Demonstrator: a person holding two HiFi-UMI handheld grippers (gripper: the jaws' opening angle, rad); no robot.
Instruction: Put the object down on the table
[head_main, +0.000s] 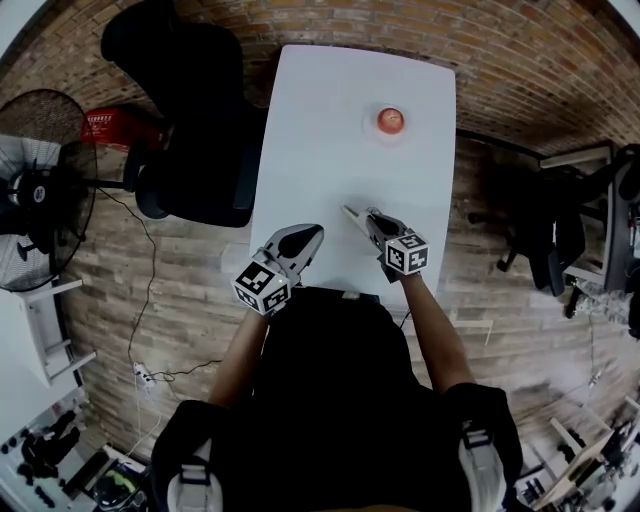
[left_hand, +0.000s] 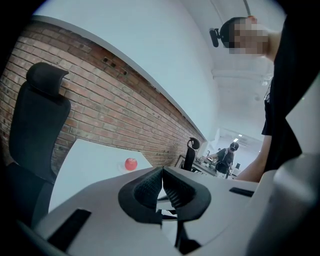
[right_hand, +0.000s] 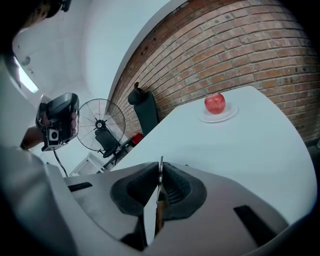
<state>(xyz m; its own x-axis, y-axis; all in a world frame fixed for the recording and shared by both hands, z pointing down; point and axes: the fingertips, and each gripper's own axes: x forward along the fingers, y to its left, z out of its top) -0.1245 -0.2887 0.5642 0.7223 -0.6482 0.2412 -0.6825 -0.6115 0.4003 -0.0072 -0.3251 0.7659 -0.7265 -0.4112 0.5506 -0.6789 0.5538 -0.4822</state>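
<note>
L gripper (head_main: 308, 238) at near edge of surface (head_main: 330, 110), pads pressed together, nothing btwn. R gripper (right_hand: 160, 175) just right of it, pinching thin flat object (head_main: 353, 214) edge-on btwn pads. Object sticks out past gripper tip, long axis in line w/ gripper, pointing far-left over near end of surface. Apple (head_main: 390, 120) on plate (head_main: 373, 134) at far end, well apart.

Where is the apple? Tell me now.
In the head view, the apple sits on a small plate near the far right corner of the table.
</note>
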